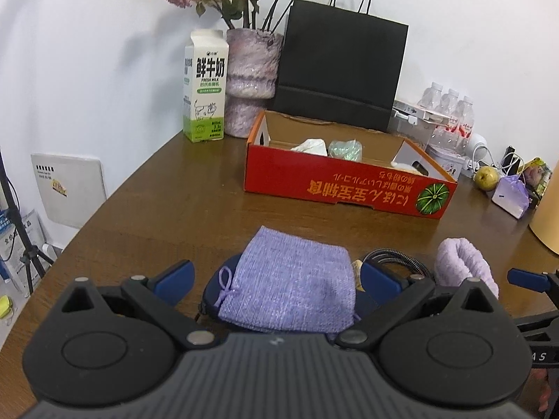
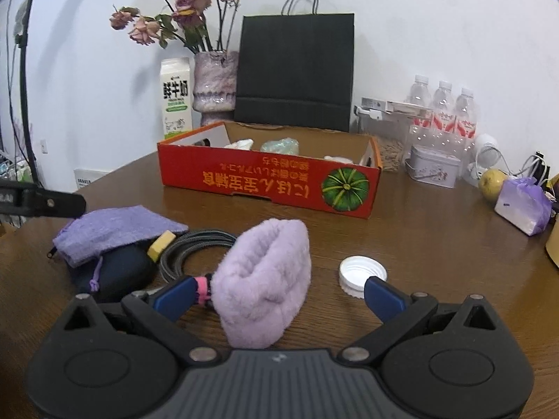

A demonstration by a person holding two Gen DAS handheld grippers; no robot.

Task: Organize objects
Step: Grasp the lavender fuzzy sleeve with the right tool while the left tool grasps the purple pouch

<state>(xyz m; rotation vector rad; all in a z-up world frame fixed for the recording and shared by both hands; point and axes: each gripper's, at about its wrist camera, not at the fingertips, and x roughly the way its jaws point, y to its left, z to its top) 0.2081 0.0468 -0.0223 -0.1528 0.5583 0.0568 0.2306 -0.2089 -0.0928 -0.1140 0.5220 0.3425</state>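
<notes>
Three water bottles [image 2: 443,111], one milk carton [image 2: 176,99]

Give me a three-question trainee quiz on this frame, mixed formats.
1. True or false: the left gripper is shut on the knitted lilac pouch.
2. What lies just right of the fluffy lilac pouch? A) white bottle cap B) milk carton C) pear
3. Fill in: the red cardboard box shows a green ____.

Key: 1 false, both grippers open; 2 A; 3 pumpkin.
</notes>
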